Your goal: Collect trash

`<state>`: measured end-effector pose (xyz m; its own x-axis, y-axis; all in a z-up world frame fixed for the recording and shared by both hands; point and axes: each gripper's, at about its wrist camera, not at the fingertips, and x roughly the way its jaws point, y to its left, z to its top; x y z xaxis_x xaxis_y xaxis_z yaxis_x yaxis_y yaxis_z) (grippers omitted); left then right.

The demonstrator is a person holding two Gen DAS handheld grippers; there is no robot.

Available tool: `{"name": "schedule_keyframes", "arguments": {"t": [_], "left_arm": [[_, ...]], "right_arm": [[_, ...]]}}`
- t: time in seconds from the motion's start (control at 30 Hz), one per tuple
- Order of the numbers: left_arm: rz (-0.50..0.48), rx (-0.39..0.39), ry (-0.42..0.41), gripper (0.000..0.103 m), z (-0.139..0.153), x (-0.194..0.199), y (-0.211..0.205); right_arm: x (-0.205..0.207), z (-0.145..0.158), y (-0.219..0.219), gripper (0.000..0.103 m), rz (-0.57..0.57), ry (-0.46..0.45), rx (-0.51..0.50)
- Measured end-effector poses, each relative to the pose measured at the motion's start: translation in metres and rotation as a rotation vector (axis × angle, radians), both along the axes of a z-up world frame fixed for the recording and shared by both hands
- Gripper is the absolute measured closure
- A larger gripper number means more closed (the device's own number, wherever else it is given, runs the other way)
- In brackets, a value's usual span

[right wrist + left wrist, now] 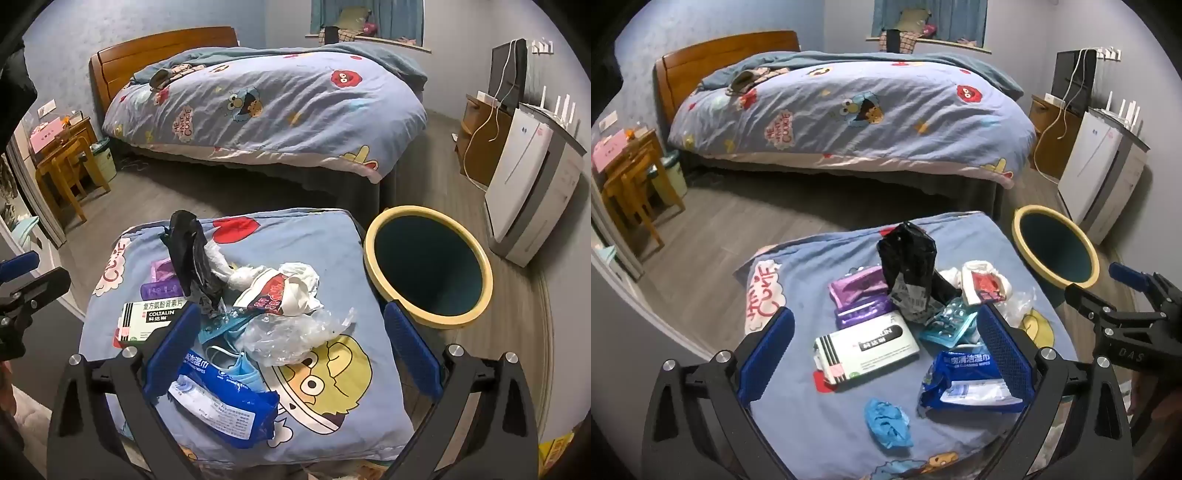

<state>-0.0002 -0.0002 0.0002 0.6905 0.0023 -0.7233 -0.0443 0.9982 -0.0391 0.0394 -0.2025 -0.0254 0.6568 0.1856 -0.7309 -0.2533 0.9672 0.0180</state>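
Our left gripper (882, 354) and right gripper (291, 354) are both wide open, holding nothing. The soft, light, crinkly clear plastic bag (295, 332) lies between our right gripper's fingers; we pinch its bunched middle.

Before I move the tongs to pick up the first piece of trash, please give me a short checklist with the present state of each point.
1. Left tongs open: ok, jaws wide apart, nothing between them.
2. Right tongs open: ok, also empty.
3. Bin ready: ok, it stands upright on the floor beside the covered surface, mouth open; as far as visible, inside is empty.
4. Trash within view: ok, white medicine box, blue wipes pack, clear plastic wrap and black bag all lie on the blue cloth.
5. Items separated: not ok, most overlap in one pile; the crumpled blue glove lies apart.
6. Weight of the packs: cannot tell.
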Motion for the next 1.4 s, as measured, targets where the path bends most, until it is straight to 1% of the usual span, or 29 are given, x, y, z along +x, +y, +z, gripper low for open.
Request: {"name": "schedule_keyframes", "arguments": {"t": [0.23, 0.27, 0.33, 0.4, 0.5, 0.53, 0.77, 1.4], "left_arm": [[-0.006, 0.010, -0.007, 0.005, 0.003, -0.005, 0.000], [-0.007, 0.009, -0.005, 0.005, 0.003, -0.006, 0.002], [-0.008, 0.005, -0.003, 0.005, 0.003, -0.008, 0.006], [-0.004, 0.027, -0.002, 0.005, 0.002, -0.003, -0.001], [0.000, 0.023, -0.001, 0.005, 0.003, -0.005, 0.002], [-0.005, 0.033, 0.000, 0.005, 0.003, -0.003, -0.002], [-0.006, 0.035, 0.001, 0.005, 0.003, -0.002, -0.002], [-0.007, 0.038, 0.003, 0.005, 0.001, -0.003, -0.003]], "right_arm": [[-0.001, 0.001, 0.000, 0.006, -0.007, -0.007, -0.001], [0.001, -0.005, -0.002, 0.006, -0.007, 0.004, 0.006], [0.001, -0.007, -0.002, 0.006, -0.007, 0.005, 0.007], [0.001, -0.007, -0.002, 0.006, -0.006, 0.004, 0.006], [0.002, -0.004, -0.001, 0.006, -0.009, 0.010, 0.005], [0.002, -0.005, -0.001, 0.006, -0.009, 0.011, 0.004], [0.002, -0.011, -0.001, 0.006, -0.009, 0.014, 0.004], [0.003, -0.009, -0.003, 0.006, -0.012, 0.021, 0.011]]}}
